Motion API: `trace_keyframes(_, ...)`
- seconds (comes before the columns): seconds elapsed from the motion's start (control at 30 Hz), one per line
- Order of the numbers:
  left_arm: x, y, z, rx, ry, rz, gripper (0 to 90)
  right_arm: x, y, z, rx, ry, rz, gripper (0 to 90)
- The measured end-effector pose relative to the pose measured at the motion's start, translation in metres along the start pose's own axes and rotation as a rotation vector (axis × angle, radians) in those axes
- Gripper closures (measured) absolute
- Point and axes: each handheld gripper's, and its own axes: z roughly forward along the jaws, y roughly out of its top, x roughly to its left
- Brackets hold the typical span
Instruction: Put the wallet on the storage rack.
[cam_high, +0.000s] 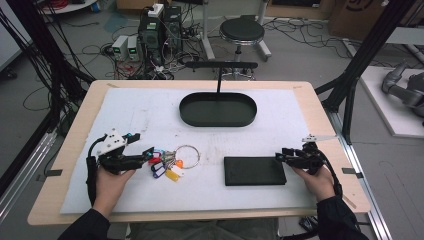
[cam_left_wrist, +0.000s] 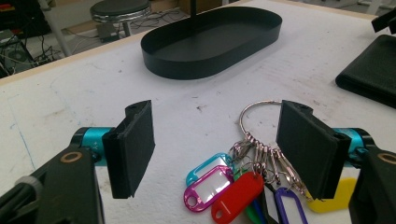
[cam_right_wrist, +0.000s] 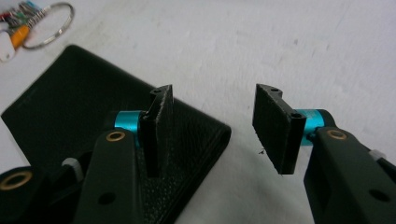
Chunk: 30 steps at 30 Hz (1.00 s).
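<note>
Nearest the person, the left gripper (cam_high: 148, 154) lies low over the white mat (cam_high: 150, 112), its jaws wide apart with nothing pressed between them; in the left gripper view the bunch of keys (cam_left_wrist: 247, 179) sits partly between the pads, tags fanned toward the camera and the big steel ring (cam_left_wrist: 259, 116) pointing away toward the far side. The tags show blue, pink, red, green, purple and yellow; any writing on their paper windows is too small to read. From the high view the bunch runs left to right, tags by the jaws and ring (cam_high: 187, 156) on the right. Across the near strip, the right gripper (cam_high: 281, 157) meets the right end of the black wallet (cam_high: 254, 170), jaws partly apart: in the right gripper view one pad stands over the leather, the other over bare mat beyond the corner, and I cannot tell whether either touches. The wallet (cam_right_wrist: 70, 107) lies flat, long axis left to right, edges roughly square to the table's front; no brand shows on its grain. Bare mat separates keys and wallet. Farther off, mid-table, stands the black oval tray (cam_high: 218, 118), long axis left to right, with open mat around it.
</note>
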Motion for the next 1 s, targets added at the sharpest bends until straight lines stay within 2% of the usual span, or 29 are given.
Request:
trace_keyframes(0.03, -0.001, 0.0, 0.0, 0.005, -0.001, 0.006, 27.8, -0.001, -0.001, 0.005, 0.045, 0.018, 0.013, 48.9)
trace_keyframes(0.1, -0.002, 0.0, 0.001, 0.009, 0.0, 0.013, 27.8, -0.001, -0.002, 0.006, 0.052, 0.022, 0.028, 49.0)
trace_keyframes(0.17, -0.003, 0.001, 0.002, 0.011, 0.0, 0.022, 27.8, -0.005, -0.002, 0.006, 0.062, 0.068, 0.07, 57.2)
trace_keyframes(0.23, -0.005, 0.001, 0.003, 0.017, -0.003, 0.032, 27.8, -0.005, -0.003, 0.007, 0.064, 0.08, 0.082, 57.4)
trace_keyframes(0.33, -0.006, 0.001, 0.005, 0.023, -0.006, 0.036, 27.8, -0.004, -0.002, 0.006, 0.071, 0.07, 0.083, 60.4)
trace_keyframes(0.63, -0.011, 0.004, 0.008, 0.018, -0.02, 0.036, 27.8, -0.001, 0.0, 0.002, 0.05, 0.032, 0.051, 73.1)
trace_keyframes(0.8, -0.014, 0.007, 0.011, 0.007, -0.037, 0.035, 27.8, 0.005, 0.003, -0.003, -0.004, 0.035, 0.026, 76.5)
trace_keyframes(0.87, -0.016, 0.01, 0.012, -0.013, -0.059, 0.007, 27.8, 0.009, 0.005, -0.006, -0.041, 0.039, -0.007, 77.0)
trace_keyframes(0.9, -0.018, 0.013, 0.013, -0.027, -0.075, -0.001, 27.8, 0.014, 0.006, -0.009, -0.073, 0.043, -0.046, 77.6)
trace_keyframes(0.93, -0.018, 0.013, 0.013, -0.027, -0.075, -0.001, 27.8, 0.014, 0.006, -0.009, -0.073, 0.043, -0.046, 77.6)
trace_keyframes(0.97, -0.02, 0.015, 0.014, -0.033, -0.082, 0.004, 27.8, 0.018, 0.007, -0.013, -0.111, 0.051, -0.09, 77.9)
trace_keyframes(1.0, -0.023, 0.016, 0.016, -0.036, -0.092, 0.01, 27.8, 0.018, 0.007, -0.013, -0.111, 0.051, -0.09, 77.9)
